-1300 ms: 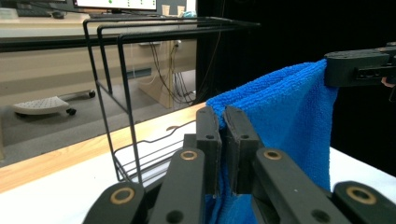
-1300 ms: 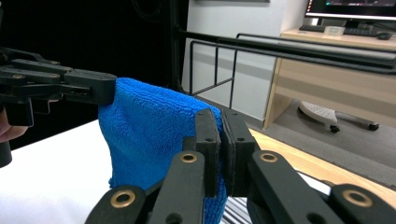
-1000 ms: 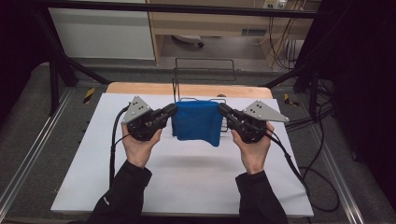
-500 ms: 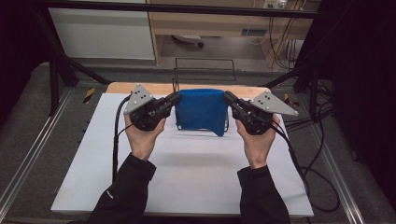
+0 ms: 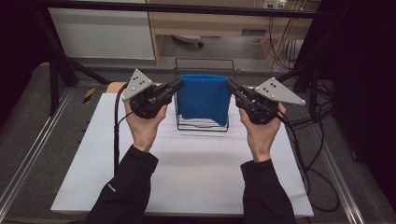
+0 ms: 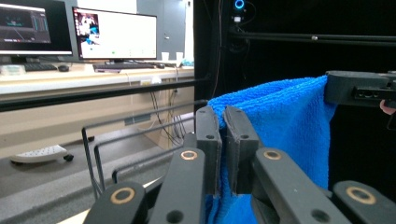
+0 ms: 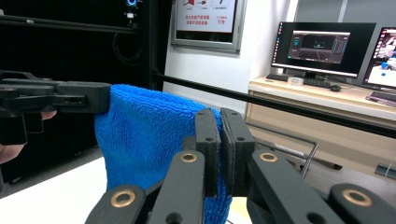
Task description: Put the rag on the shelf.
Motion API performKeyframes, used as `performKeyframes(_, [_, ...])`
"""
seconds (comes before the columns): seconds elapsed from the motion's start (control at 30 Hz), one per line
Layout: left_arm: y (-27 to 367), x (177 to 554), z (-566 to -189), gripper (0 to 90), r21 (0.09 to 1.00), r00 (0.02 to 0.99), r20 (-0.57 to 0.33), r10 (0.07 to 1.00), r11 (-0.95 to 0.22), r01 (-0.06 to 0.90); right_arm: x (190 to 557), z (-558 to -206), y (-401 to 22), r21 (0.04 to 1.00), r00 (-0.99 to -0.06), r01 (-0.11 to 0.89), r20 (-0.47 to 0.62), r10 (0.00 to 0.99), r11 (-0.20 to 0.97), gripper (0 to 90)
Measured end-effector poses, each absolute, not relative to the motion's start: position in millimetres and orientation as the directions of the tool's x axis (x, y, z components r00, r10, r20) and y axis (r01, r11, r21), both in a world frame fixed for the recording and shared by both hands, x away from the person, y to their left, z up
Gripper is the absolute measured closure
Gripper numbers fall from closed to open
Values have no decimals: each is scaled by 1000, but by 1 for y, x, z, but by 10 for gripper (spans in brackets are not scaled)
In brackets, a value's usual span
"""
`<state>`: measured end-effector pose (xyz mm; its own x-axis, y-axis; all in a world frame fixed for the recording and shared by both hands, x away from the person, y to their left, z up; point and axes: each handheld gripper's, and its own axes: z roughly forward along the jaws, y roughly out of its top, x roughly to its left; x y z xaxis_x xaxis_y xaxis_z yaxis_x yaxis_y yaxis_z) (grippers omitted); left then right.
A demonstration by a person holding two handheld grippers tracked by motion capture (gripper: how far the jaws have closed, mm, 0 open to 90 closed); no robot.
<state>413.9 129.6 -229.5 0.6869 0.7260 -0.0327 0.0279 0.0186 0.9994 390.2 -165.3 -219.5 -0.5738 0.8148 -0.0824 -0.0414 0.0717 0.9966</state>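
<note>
- Blue terry cloth: raised above black wire rack near worktop far edge.
- Left gripper, right gripper: fingers pinching its upper corners.
- Remaining: draping over rack.

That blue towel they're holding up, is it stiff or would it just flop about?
Probably floppy: the blue towel hangs in soft folds between the left hand-held gripper and the right hand-held gripper. Its fuzzy surface suggests it isn't slippery. It looks light, with hardly any sag.
</note>
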Motion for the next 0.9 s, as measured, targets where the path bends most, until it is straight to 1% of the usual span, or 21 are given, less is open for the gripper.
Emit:
performKeyframes(0.4, [131, 425, -214, 851, 999, 683, -38, 730, 41, 12, 397, -201, -163, 995, -564, -58, -105, 819, 87, 869])
performKeyframes(0.73, [131, 431, -189, 851, 998, 676, -22, 737, 57, -30, 404, -180, -161, 991, -557, -101, -128, 820, 86, 869])
performKeyframes(0.9, [130, 435, -180, 851, 998, 669, -4, 743, 44, -42, 410, -172, -162, 990, -555, -115, -136, 820, 86, 869])
